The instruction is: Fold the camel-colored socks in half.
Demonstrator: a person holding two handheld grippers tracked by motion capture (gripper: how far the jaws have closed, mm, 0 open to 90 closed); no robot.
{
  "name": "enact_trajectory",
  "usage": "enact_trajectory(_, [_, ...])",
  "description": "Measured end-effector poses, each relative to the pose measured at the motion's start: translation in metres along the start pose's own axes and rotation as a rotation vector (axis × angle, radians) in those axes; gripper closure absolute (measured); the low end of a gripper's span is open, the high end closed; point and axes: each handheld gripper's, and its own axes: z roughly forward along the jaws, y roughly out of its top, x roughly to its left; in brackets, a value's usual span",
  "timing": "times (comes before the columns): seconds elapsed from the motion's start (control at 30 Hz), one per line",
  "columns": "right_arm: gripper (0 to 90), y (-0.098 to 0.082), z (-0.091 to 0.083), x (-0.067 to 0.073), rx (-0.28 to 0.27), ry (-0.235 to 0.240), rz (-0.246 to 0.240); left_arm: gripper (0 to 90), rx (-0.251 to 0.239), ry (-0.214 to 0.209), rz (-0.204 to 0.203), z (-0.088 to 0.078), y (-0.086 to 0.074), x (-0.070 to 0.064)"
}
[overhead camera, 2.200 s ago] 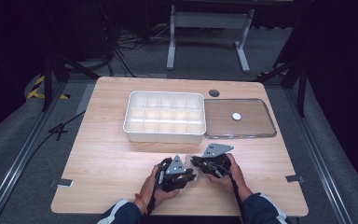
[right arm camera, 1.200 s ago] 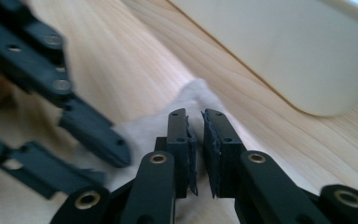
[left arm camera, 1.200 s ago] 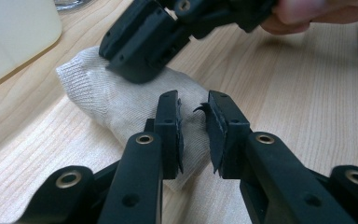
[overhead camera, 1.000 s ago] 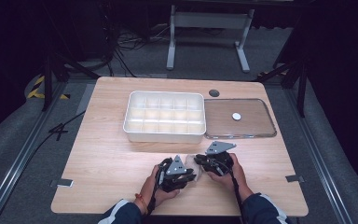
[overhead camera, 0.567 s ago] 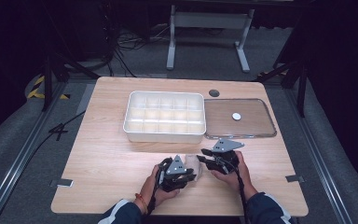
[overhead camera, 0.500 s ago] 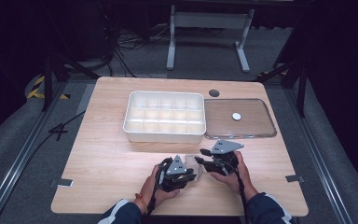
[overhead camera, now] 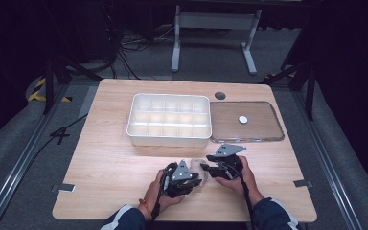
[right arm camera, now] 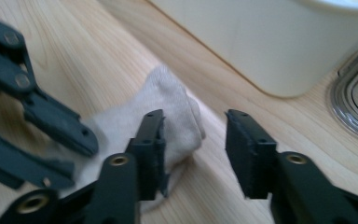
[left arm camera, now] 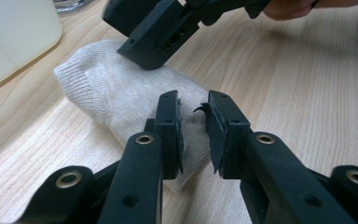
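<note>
Sock (left arm camera: 121, 100) lies on the table (overhead camera: 115, 158) between both tongs. Left tongs (left arm camera: 194, 125) nearly closed, seemingly pinching its near end; right tongs (right arm camera: 194, 149), just reopened then eased in, half open beside its tip, holding nothing. Regrip deeper, keep left firm.

Beige knit sock (left arm camera: 121, 98), bunched, on table

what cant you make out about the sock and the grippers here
- High view: the sock is small and mostly hidden between the grippers.
- Left gripper view: the left gripper covers the sock's near end; the pinch on cloth is unclear.
- Right gripper view: blurred; the right gripper hides part of the sock.
</note>
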Motion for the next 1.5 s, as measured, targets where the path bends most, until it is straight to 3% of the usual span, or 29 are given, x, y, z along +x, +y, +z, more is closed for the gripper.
enact_trajectory(0.1, [65.3,-0.005,0.005,-0.001,0.004,0.024,0.029,74.8,0.0,-0.002,-0.001,0.0,0.0,0.0])
enact_trajectory(0.2, [66.6,-0.005,0.007,0.0,0.004,0.02,0.024,74.8,-0.003,-0.005,-0.002,0.0,0.0,0.001])
enact_trajectory(0.3, [70.0,-0.006,0.01,0.001,0.003,0.025,0.05,74.9,-0.003,-0.004,-0.002,0.0,0.0,0.001])
enact_trajectory(0.5, [74.0,-0.005,0.01,0.003,0.017,0.021,0.016,71.6,-0.01,-0.011,-0.004,-0.003,0.0,0.001])
enact_trajectory(0.6, [74.2,-0.004,0.01,0.005,0.022,0.011,0.01,66.0,-0.025,-0.017,0.016,-0.016,0.006,0.003])
enact_trajectory(0.77, [74.0,-0.005,0.009,0.004,0.016,0.013,0.014,67.5,-0.081,-0.02,-0.053,-0.037,0.008,0.021])
enact_trajectory(0.8, [73.1,-0.005,0.009,0.004,0.014,0.008,0.011,67.5,-0.082,-0.036,-0.076,-0.036,0.004,0.025])
enact_trajectory(0.97, [60.8,-0.003,0.005,0.004,0.001,-0.007,0.038,65.7,-0.041,-0.047,-0.107,-0.017,-0.01,0.029])
enact_trajectory(1.1, [55.6,0.003,-0.005,0.005,-0.048,0.0,0.064,65.8,-0.019,-0.049,-0.077,-0.015,-0.008,0.026])
enact_trajectory(1.27, [51.4,0.01,-0.009,0.014,-0.082,0.021,0.032,65.6,-0.026,-0.048,-0.061,-0.014,-0.008,0.025])
enact_trajectory(1.4, [49.3,0.011,-0.004,0.02,-0.06,0.036,0.01,61.8,-0.015,-0.032,-0.068,-0.018,-0.008,0.026])
enact_trajectory(1.5, [46.1,0.008,0.002,0.017,-0.022,0.064,0.036,51.4,0.037,-0.002,-0.041,-0.035,-0.005,0.029])
